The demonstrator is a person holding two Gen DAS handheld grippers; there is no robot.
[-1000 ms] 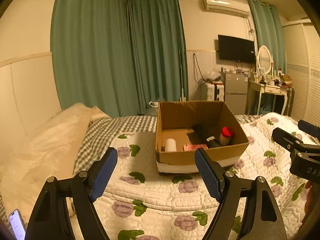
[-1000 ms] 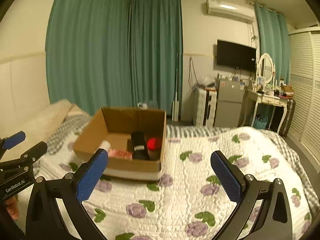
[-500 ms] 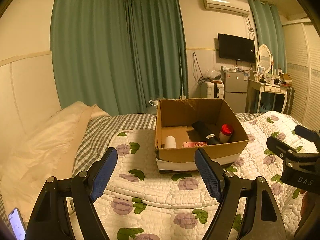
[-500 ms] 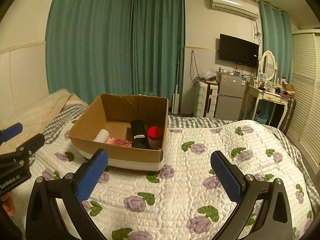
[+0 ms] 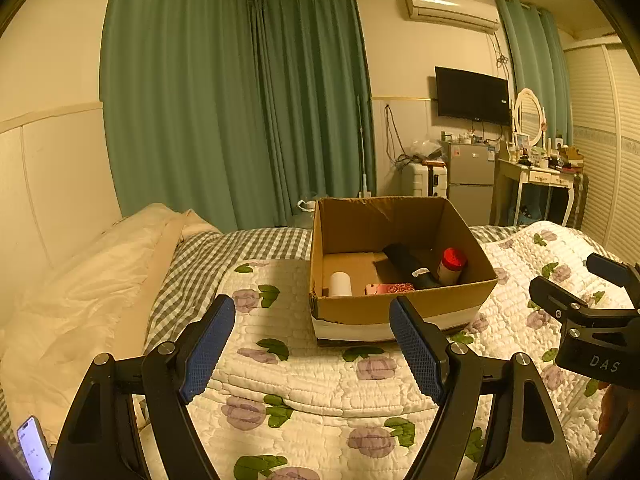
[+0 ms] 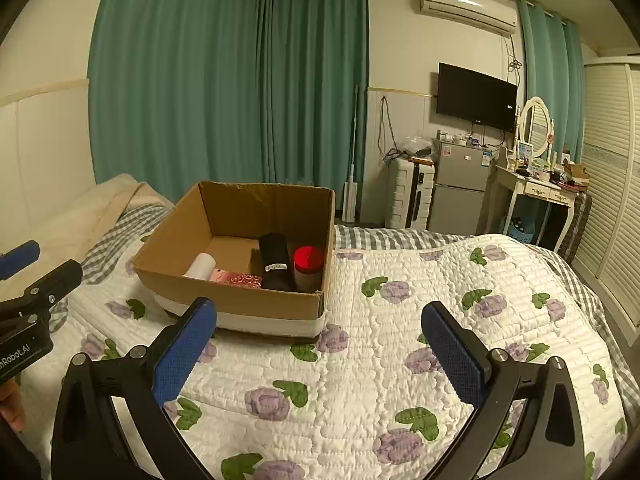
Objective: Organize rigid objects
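An open cardboard box (image 5: 400, 308) (image 6: 240, 300) stands on the flowered quilt. Inside lie a white cylinder (image 5: 340, 284) (image 6: 200, 266), a pink patterned packet (image 5: 390, 289) (image 6: 236, 279), a black cylinder (image 5: 408, 266) (image 6: 275, 262) and a red-lidded jar (image 5: 452, 266) (image 6: 308, 266). My left gripper (image 5: 312, 352) is open and empty, short of the box's near wall. My right gripper (image 6: 320, 356) is open and empty, over the quilt to the box's front right. Each gripper shows at the edge of the other's view.
A cream pillow (image 5: 80, 300) and checked sheet (image 5: 208, 256) lie left of the box. A phone (image 5: 34, 452) lies at the lower left. Green curtains, a fridge (image 6: 460, 188), a suitcase (image 6: 412, 194) and a dressing table (image 6: 536, 192) stand beyond the bed.
Both grippers have risen and tipped slightly, so the box sits lower and more of its inside shows. Both stay open and empty. The box's contents have not moved.
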